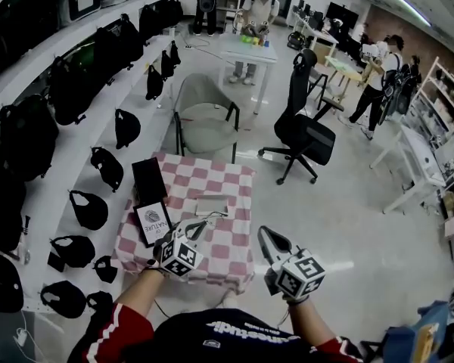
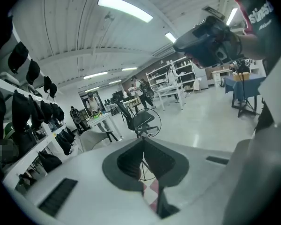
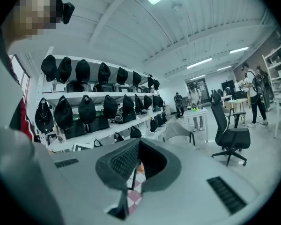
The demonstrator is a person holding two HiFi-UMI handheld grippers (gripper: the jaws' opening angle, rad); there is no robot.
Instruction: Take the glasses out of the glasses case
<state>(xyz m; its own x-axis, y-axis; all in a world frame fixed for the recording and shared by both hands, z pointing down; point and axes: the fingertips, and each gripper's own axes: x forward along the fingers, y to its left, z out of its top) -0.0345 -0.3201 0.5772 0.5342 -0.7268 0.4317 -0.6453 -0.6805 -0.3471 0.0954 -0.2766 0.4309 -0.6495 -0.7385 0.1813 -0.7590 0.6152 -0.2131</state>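
A grey glasses case point(image 1: 210, 205) lies on the pink-and-white checked table point(image 1: 234, 184). My left gripper point(image 1: 203, 225) hangs just in front of the case, shut on thin wire-rimmed glasses point(image 2: 147, 122). In the left gripper view one round lens stands above the closed jaw tips point(image 2: 144, 140), and a thin wire runs down between the pads. The glasses are up in the air, away from the case. My right gripper point(image 1: 269, 237) is at the table's front right corner, off the cloth, its jaws point(image 3: 139, 142) closed with nothing between them.
A black box point(image 1: 147, 180) and a white printed card point(image 1: 153, 224) lie on the table's left part. White shelves with black bags and caps point(image 1: 106, 169) run along the left. A grey chair point(image 1: 206, 119) and a black office chair point(image 1: 306, 131) stand beyond the table.
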